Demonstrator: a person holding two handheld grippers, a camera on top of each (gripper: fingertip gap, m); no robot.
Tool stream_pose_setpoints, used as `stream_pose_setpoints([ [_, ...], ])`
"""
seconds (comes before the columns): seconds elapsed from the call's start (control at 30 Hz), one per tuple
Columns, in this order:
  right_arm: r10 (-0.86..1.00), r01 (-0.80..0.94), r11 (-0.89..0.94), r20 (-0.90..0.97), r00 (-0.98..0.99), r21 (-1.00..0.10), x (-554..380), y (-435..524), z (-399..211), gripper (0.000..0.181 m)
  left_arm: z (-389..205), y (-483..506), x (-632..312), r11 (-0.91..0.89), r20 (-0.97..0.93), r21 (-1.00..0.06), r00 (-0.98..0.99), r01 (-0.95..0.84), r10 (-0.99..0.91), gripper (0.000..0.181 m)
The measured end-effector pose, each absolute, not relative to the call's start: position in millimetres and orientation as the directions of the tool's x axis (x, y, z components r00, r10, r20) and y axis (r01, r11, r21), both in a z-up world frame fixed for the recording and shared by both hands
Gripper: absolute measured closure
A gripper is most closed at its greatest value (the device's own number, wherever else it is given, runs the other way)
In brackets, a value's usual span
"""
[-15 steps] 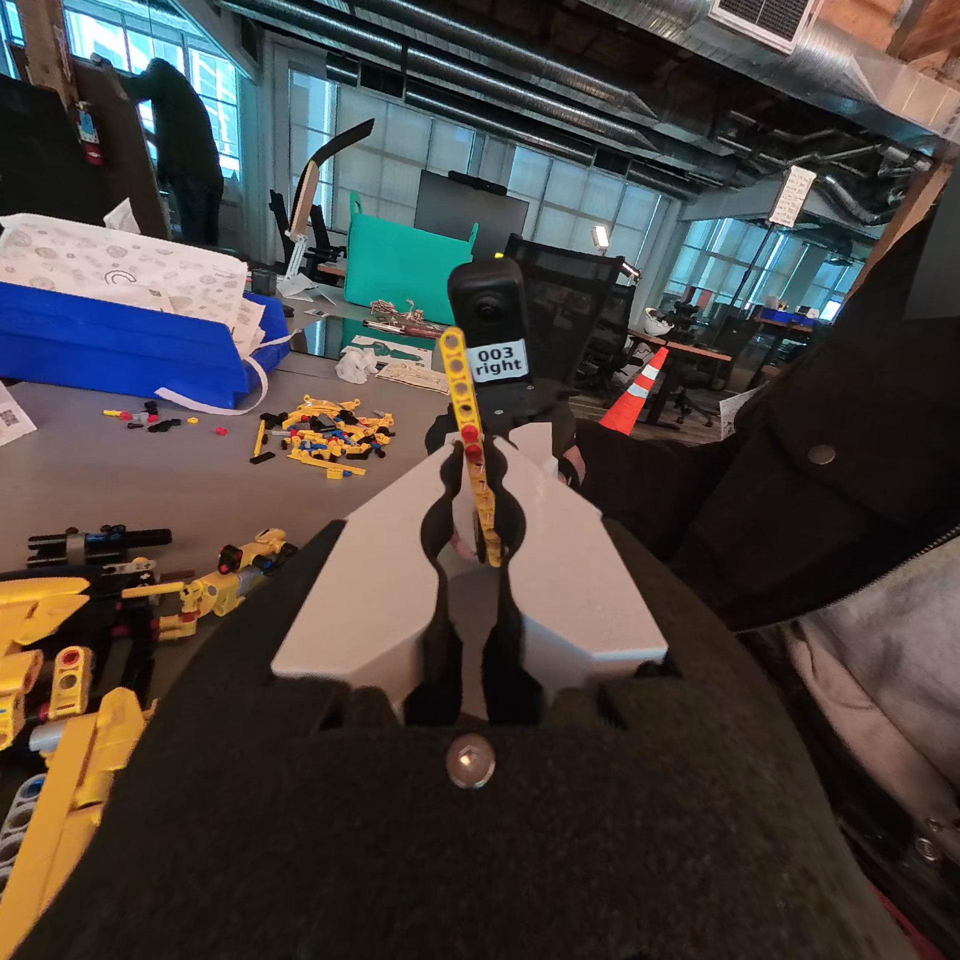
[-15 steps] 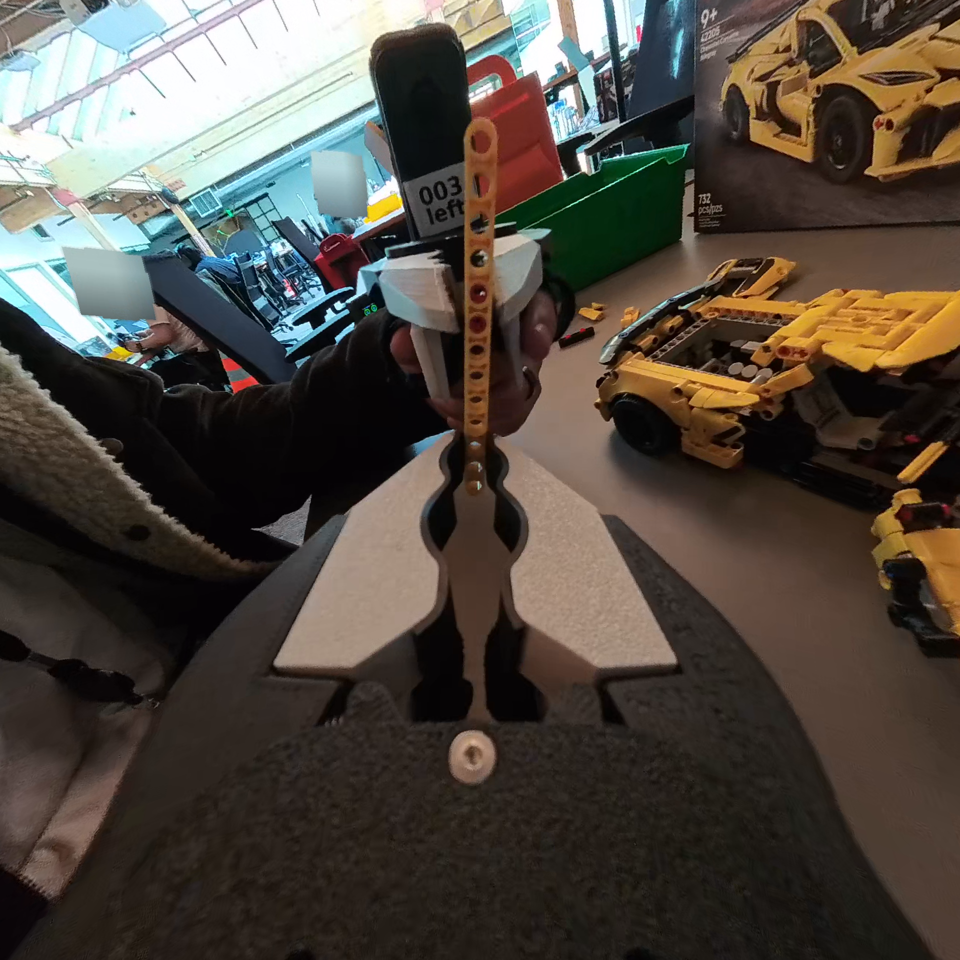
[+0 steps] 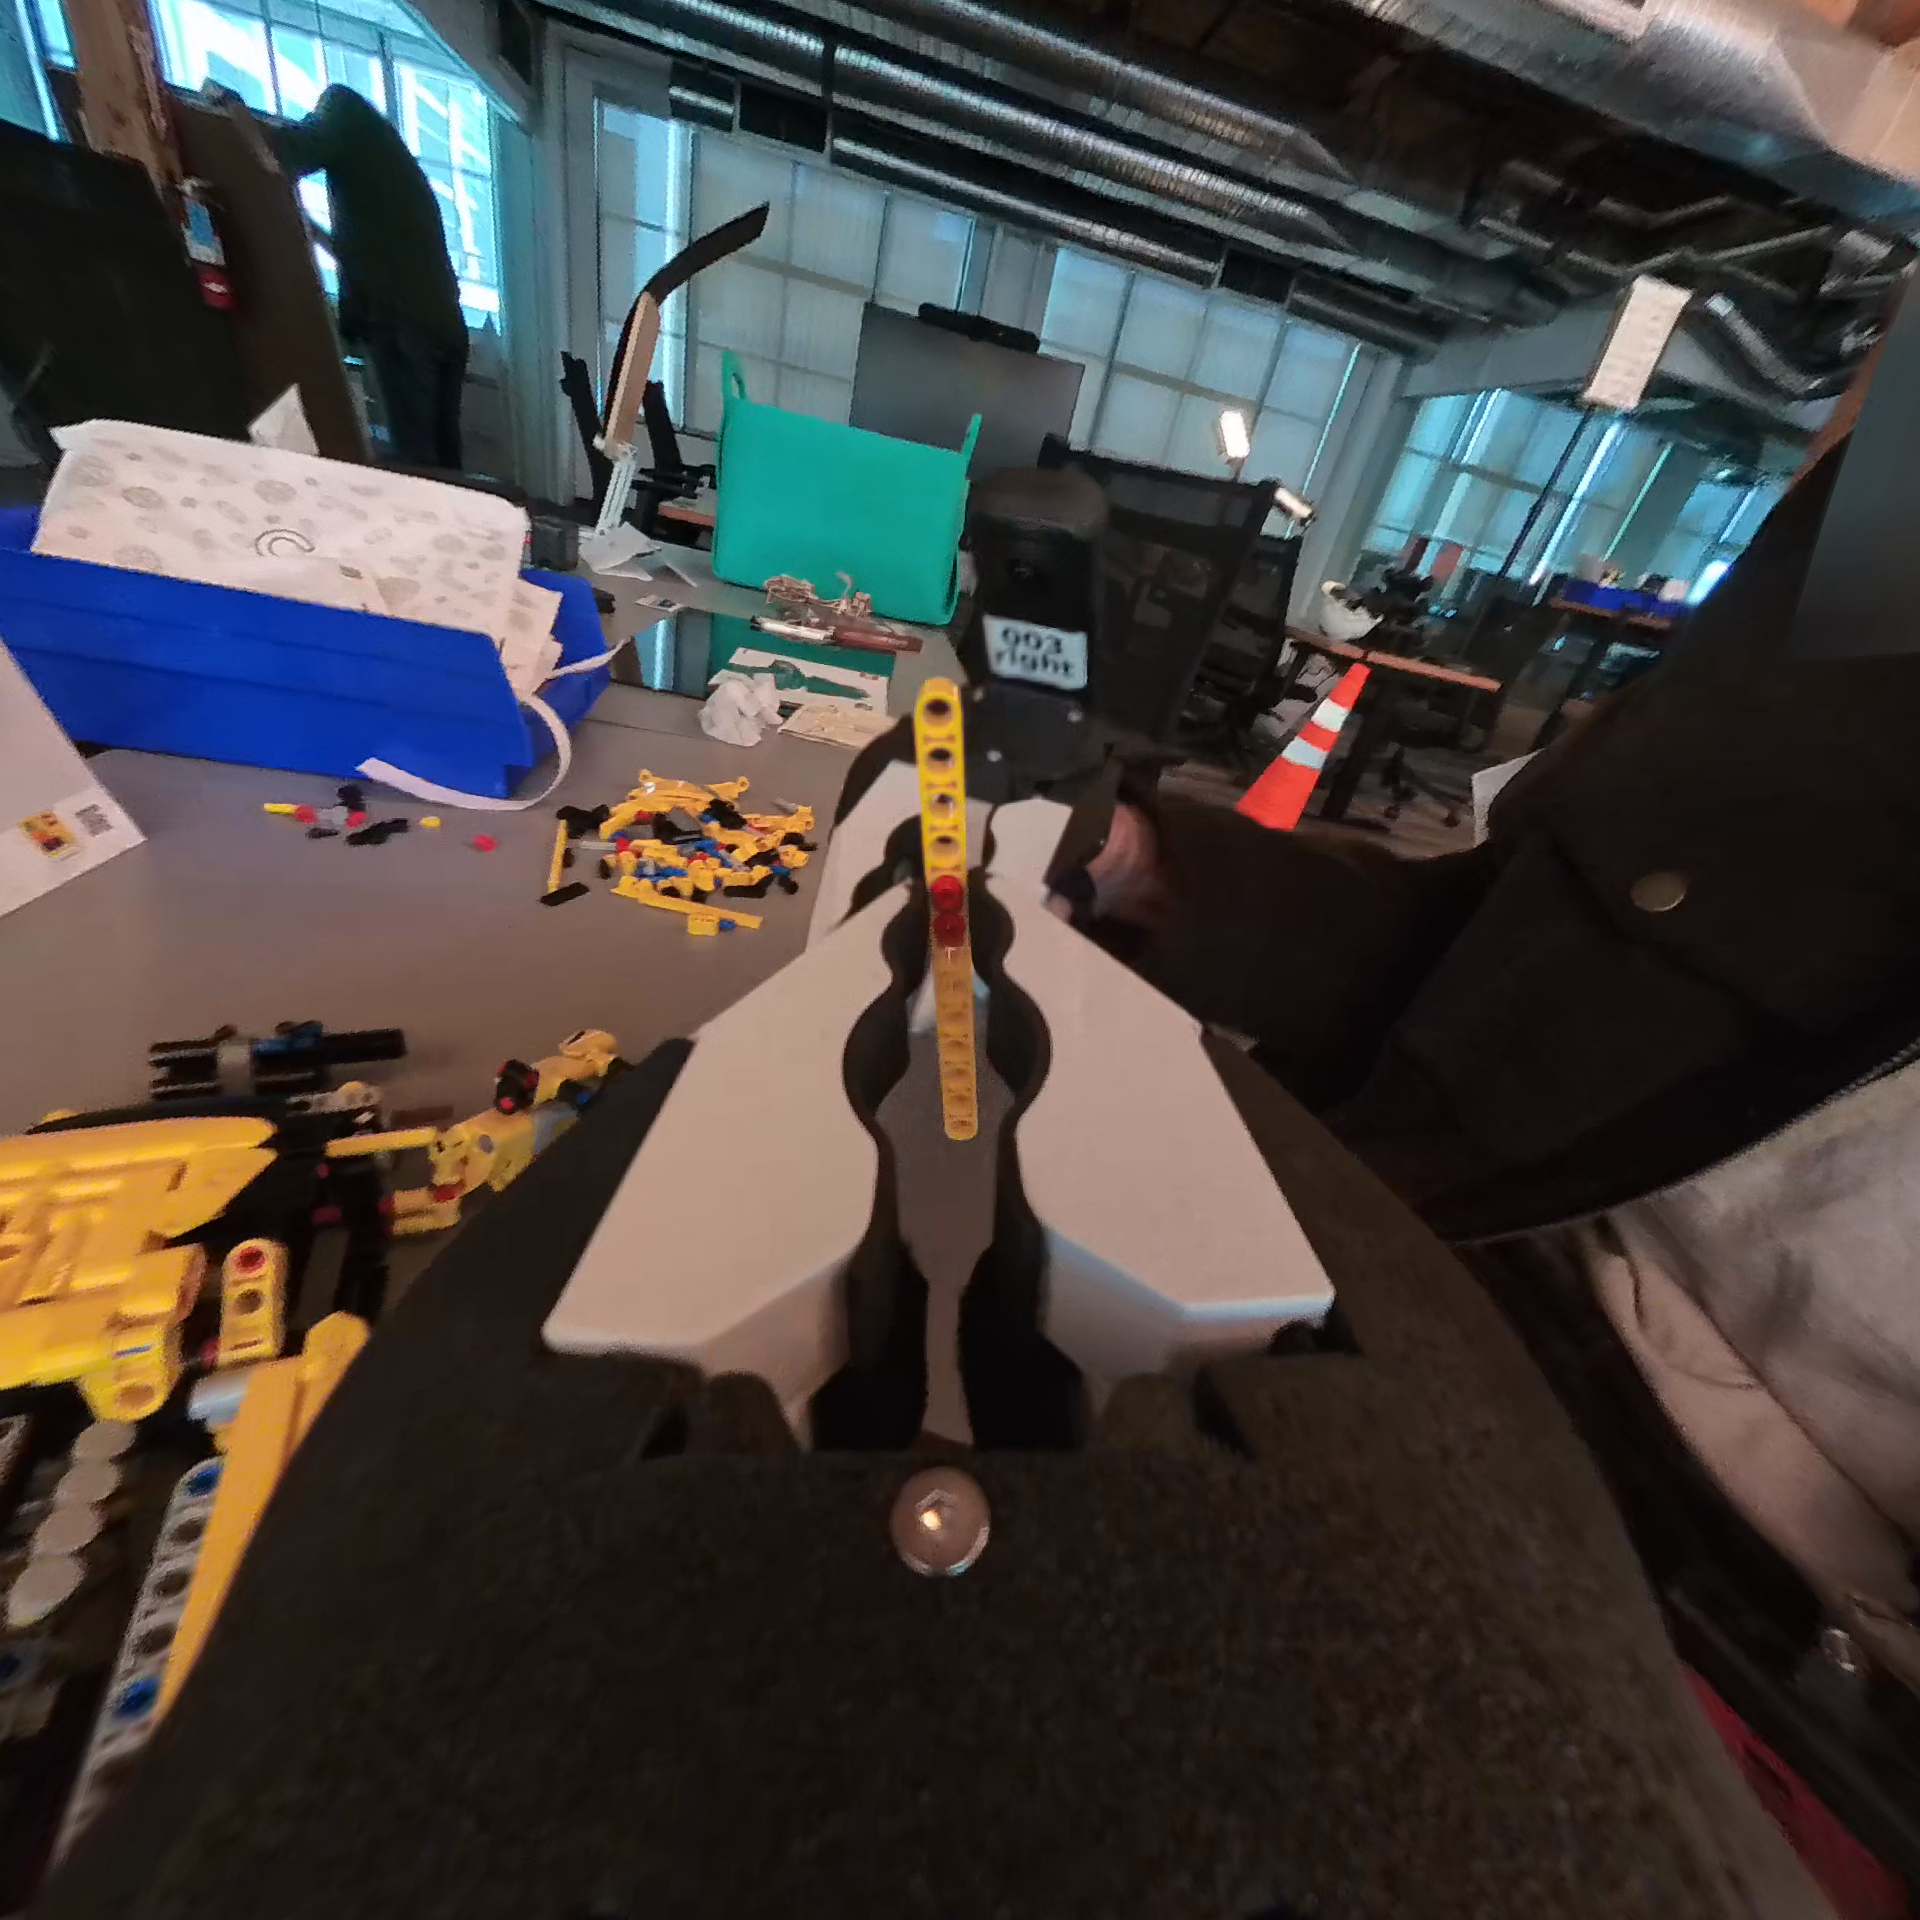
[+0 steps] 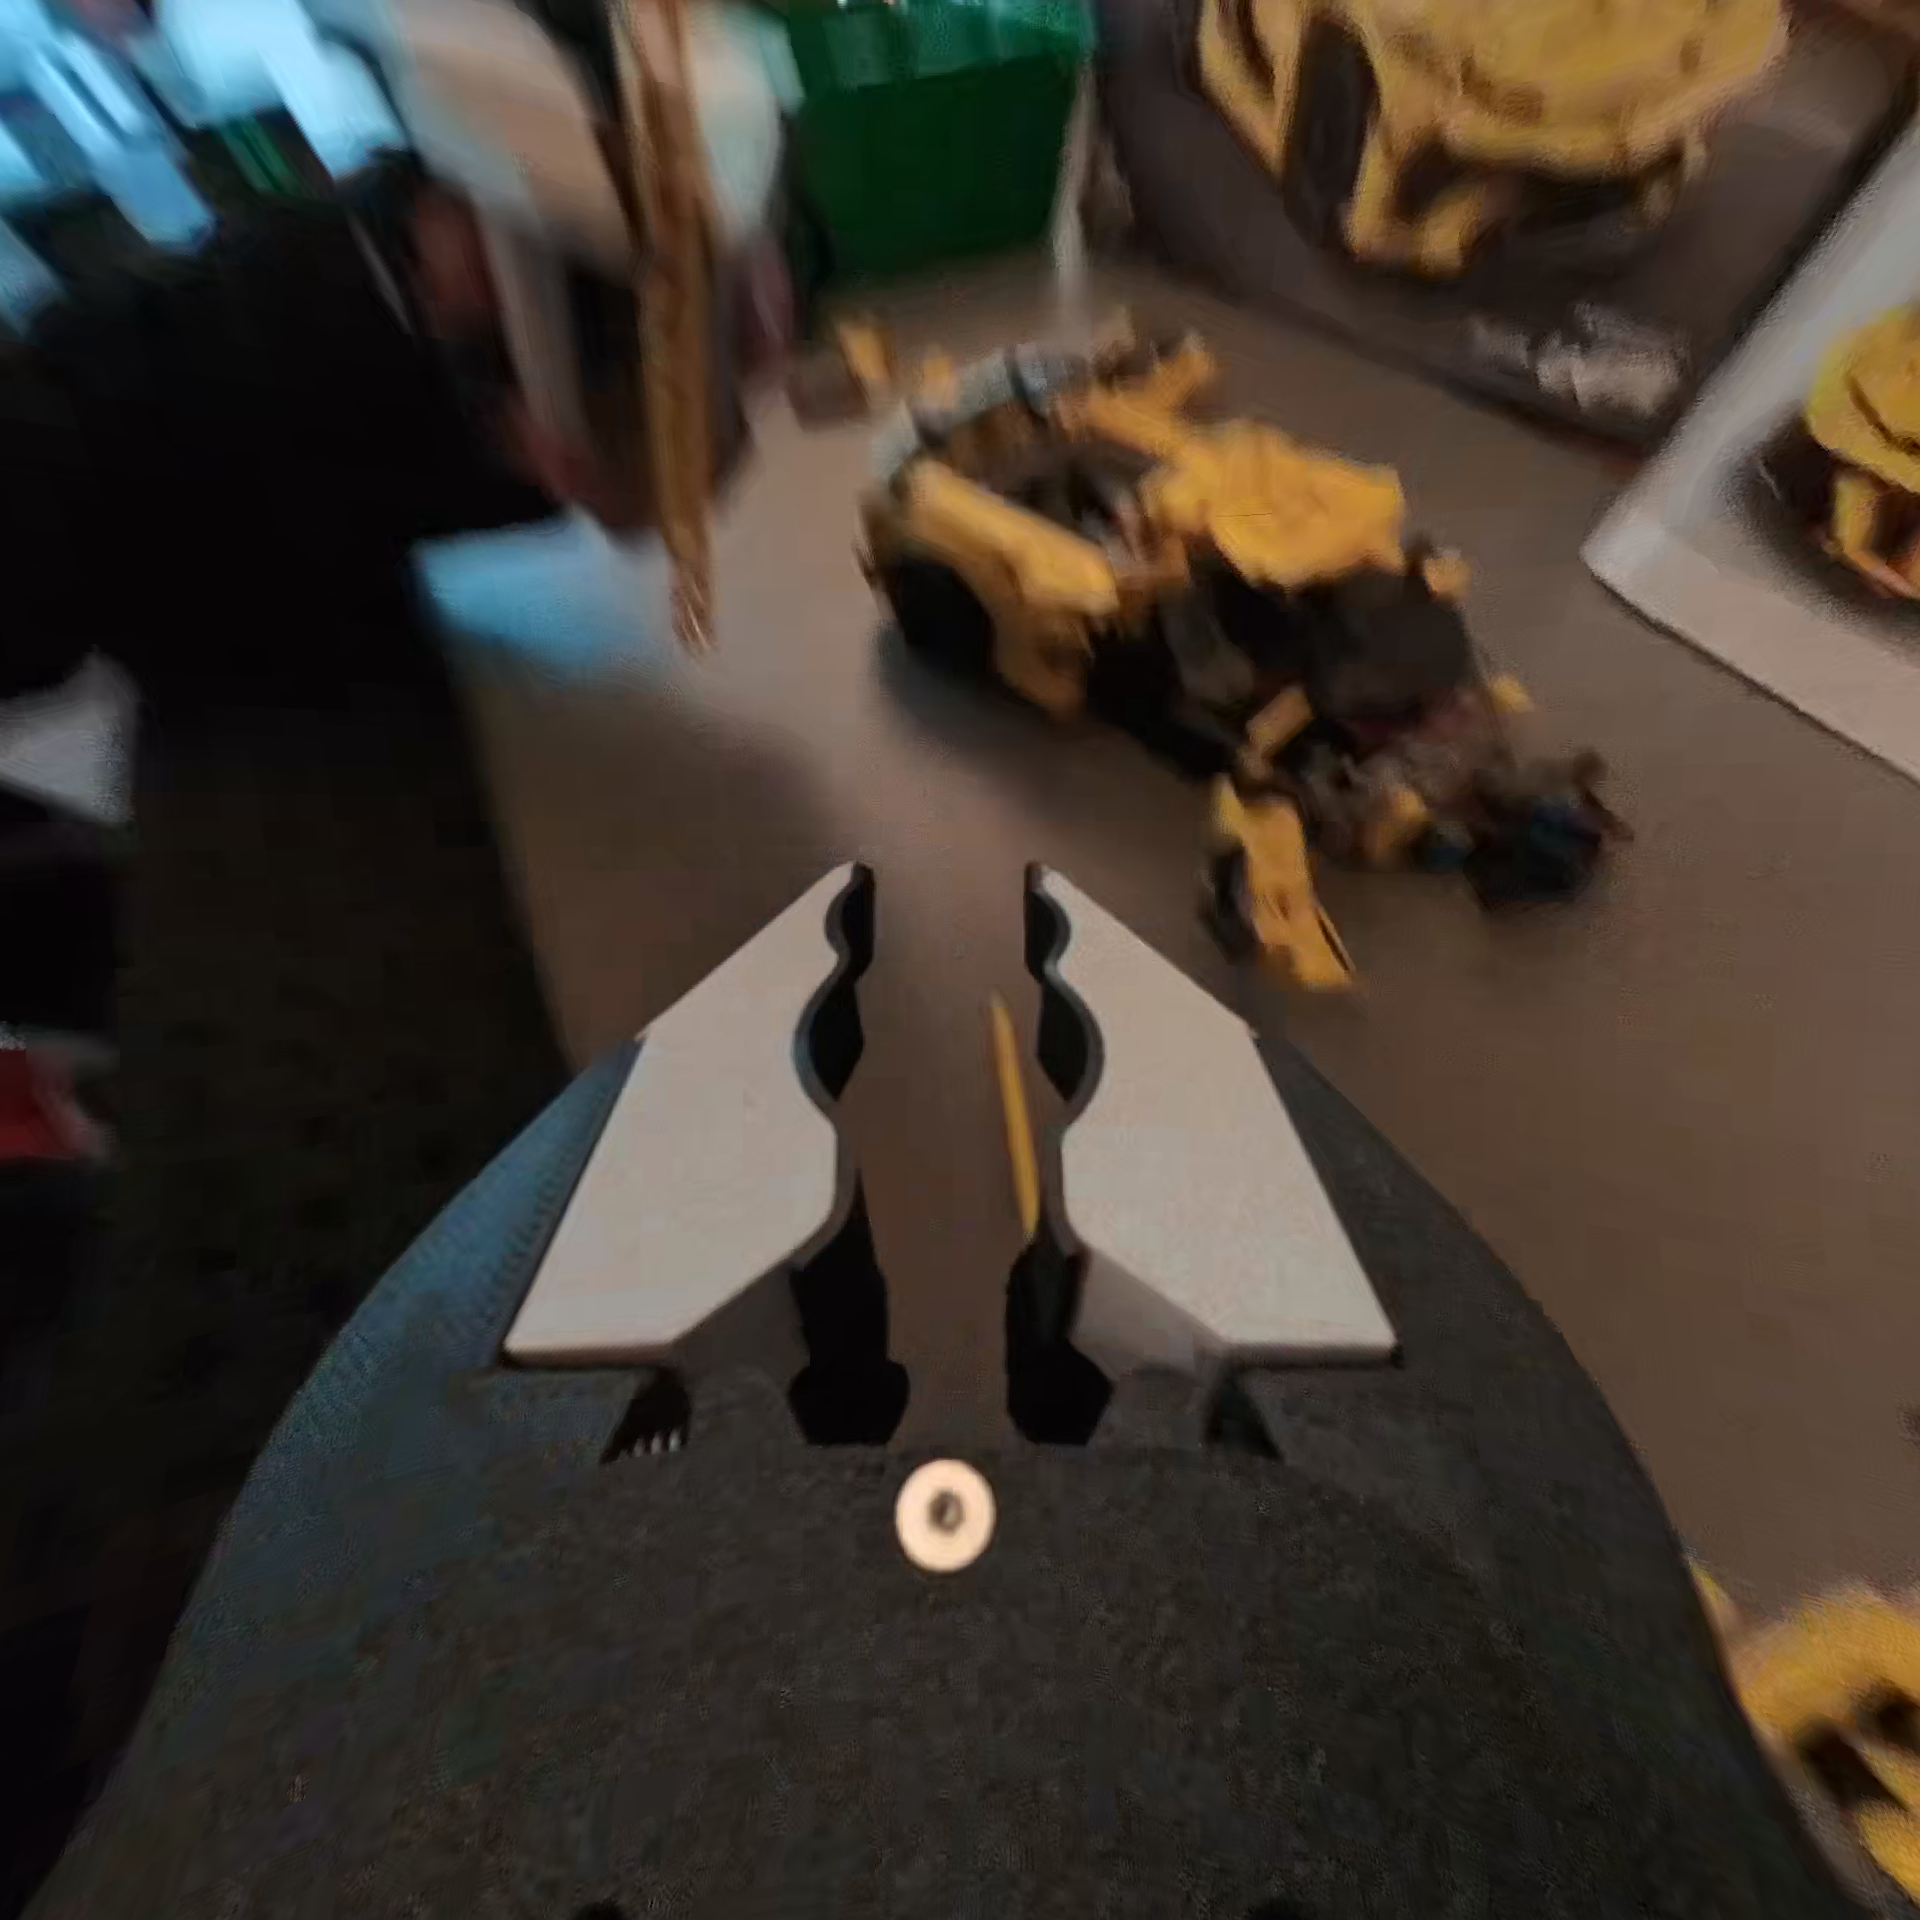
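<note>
My left gripper (image 3: 948,920) is shut on a long yellow holed beam (image 3: 940,790) with two red pins, and holds it upright above the table. My right gripper (image 4: 945,883) is open, its fingers well apart, a short way back from the beam (image 4: 675,364), which is blurred at the upper left of its view. A thin yellow sliver (image 4: 1013,1112) lies along the inside of its right finger; I cannot tell what it is. The right gripper also shows behind the beam in the left wrist view (image 3: 982,826). A part-built yellow brick car (image 4: 1143,582) stands on the grey table beyond.
A blue bin (image 3: 260,675), a pile of loose yellow pieces (image 3: 686,842) and yellow car parts (image 3: 125,1247) lie on the table to the left. A green bin (image 4: 935,135), the car's box (image 4: 1455,156) and a white booklet (image 4: 1766,623) stand at the far side. My right fingertips sit around 11 cm from my left ones.
My right gripper has let go of the beam's end, opened and pulled away; its view is blurred by motion. My left gripper still holds the beam upright.
</note>
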State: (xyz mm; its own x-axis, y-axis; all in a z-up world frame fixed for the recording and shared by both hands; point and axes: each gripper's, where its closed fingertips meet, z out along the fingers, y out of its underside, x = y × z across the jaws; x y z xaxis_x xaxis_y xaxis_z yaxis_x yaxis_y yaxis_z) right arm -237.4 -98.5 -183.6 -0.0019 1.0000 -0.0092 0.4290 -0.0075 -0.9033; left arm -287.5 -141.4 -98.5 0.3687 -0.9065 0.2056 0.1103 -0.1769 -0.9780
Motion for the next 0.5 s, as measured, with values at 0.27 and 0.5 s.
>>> stream_pose_setpoints([
  [0.27, 0.988, 0.700, 0.106, 0.151, 0.002, -0.706, -235, -82, -255, 0.164, -136, -135, -284, -0.264, 0.216, -0.963, 0.417, -0.060, -0.883, 0.174],
  [0.5, 0.987, 0.696, 0.143, 0.150, -0.051, -0.703, -243, -86, -258, 0.178, -136, -139, -285, -0.276, 0.256, -0.961, 0.347, -0.010, -0.902, 0.174],
])
